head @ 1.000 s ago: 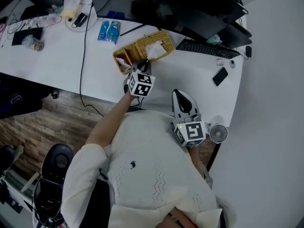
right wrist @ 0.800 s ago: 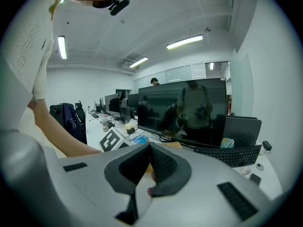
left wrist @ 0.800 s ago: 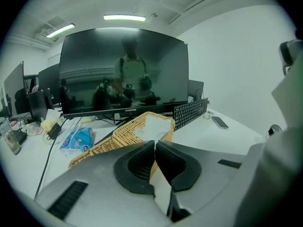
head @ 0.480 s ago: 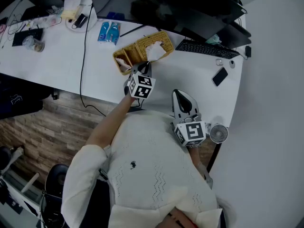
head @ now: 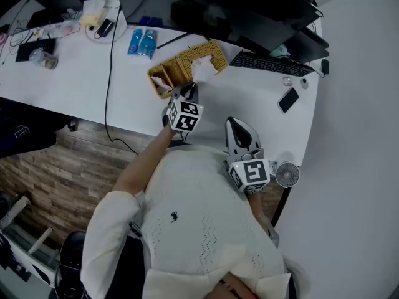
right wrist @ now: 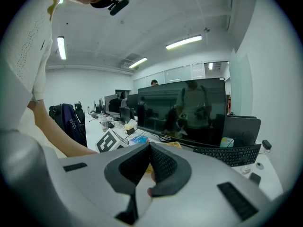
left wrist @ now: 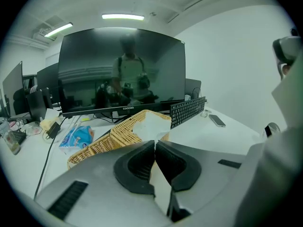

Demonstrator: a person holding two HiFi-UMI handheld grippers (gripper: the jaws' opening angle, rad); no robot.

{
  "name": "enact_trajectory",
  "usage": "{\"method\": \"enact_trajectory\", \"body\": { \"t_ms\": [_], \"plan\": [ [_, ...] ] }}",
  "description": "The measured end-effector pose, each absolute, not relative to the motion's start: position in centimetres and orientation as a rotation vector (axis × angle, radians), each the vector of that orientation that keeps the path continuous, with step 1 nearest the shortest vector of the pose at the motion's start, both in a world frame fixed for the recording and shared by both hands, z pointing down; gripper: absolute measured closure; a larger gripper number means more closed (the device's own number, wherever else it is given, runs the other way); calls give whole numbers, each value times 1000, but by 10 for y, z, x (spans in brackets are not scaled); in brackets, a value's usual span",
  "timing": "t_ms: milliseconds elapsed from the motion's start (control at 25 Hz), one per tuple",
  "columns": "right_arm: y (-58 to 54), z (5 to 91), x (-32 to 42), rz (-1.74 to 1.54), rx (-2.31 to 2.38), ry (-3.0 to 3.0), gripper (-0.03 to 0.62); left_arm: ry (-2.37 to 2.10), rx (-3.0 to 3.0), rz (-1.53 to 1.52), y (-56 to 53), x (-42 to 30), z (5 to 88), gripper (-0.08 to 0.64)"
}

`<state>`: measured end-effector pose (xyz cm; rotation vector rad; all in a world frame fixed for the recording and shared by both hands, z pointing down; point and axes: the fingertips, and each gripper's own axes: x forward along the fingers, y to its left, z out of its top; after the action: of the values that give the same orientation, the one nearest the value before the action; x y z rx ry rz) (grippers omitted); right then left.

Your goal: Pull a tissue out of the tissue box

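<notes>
From the head view, we find the tissue box on the desk, its long axis slanting up to the right. The tissue lies just ahead of our outstretched left gripper. The right gripper hangs back.

Left gripper view: the fingers are clenched, seemingly on the tissue's near edge.

Right gripper view: the fingers are clenched on nothing.

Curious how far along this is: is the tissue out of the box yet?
Partly: the tissue stands up from the box, pinched in the shut left gripper.
</notes>
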<state>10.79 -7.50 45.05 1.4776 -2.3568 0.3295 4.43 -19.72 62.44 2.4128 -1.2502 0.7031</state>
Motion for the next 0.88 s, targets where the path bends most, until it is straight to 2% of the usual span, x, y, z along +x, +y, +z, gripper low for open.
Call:
{"method": "enact_trajectory", "body": {
  "t_ms": [880],
  "plan": [
    [-73,450,104,327,1476,-2355,591,-1230,2416,683,-188,43,622,545]
  ]
}}
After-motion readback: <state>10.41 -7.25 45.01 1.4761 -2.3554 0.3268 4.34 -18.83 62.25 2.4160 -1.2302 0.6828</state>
